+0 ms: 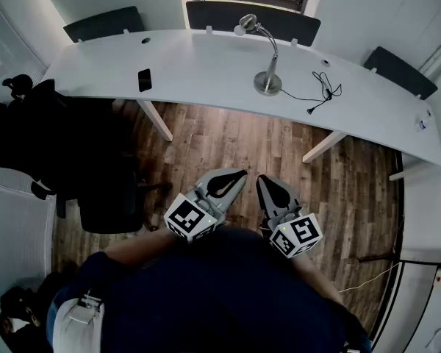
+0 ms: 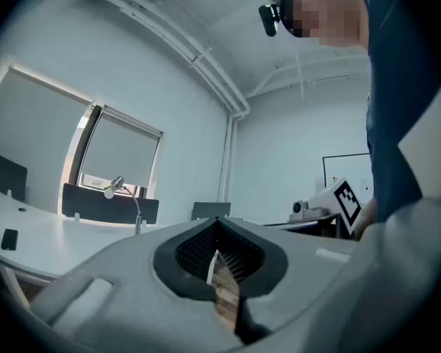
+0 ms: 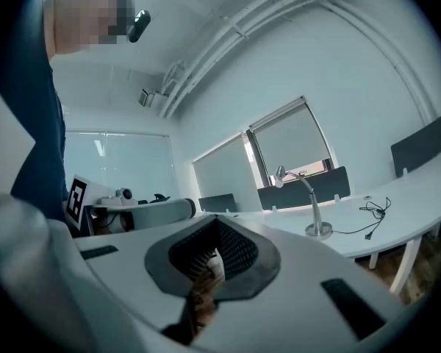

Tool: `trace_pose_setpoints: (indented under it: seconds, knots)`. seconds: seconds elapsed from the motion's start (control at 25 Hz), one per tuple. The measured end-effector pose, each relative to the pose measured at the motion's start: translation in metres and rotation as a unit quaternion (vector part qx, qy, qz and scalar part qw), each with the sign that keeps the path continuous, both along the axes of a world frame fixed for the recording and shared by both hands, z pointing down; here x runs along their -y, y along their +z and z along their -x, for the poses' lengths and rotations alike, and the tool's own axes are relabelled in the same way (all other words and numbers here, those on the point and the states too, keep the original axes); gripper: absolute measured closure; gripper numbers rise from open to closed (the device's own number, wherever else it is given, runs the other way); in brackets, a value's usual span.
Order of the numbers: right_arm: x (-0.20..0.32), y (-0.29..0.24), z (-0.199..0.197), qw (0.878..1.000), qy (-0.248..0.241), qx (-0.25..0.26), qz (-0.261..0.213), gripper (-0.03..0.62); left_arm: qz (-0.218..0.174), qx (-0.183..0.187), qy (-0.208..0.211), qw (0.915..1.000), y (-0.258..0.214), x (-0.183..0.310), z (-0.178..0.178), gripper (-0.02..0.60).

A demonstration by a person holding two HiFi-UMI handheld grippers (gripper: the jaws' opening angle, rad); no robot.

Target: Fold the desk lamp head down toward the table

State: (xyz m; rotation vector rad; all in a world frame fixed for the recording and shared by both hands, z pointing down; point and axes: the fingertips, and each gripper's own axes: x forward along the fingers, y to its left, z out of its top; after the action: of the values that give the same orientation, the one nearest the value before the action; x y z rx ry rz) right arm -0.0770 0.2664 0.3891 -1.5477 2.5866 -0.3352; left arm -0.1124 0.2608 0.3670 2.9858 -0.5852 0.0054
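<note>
Desk lamp (image 1: 268,78) stands at the far edge of the white table (image 1: 206,65), head up on its curved neck, loose cord (image 1: 320,91) beside the base. Well short of it, left claw (image 1: 234,179) and right claw (image 1: 270,186) hang level, both closed and empty, seemingly because the approach has not begun.

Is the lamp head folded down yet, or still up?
Still up: the lamp stands upright, its head high above the table.
</note>
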Motion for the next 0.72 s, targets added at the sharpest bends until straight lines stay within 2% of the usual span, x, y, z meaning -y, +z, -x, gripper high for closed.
trace_pose_setpoints:
  seconds: [0.52, 0.72]
  knots:
    - [-0.004, 0.003, -0.005, 1.000, -0.003, 0.006, 0.001, 0.585, 0.002, 0.005, -0.001, 1.0000, 0.004, -0.003, -0.006, 0.575]
    - [-0.003, -0.003, -0.018, 1.000, -0.017, 0.006, -0.009, 0.584, 0.001, -0.009, -0.013, 0.9999, -0.006, 0.001, -0.023, 0.575]
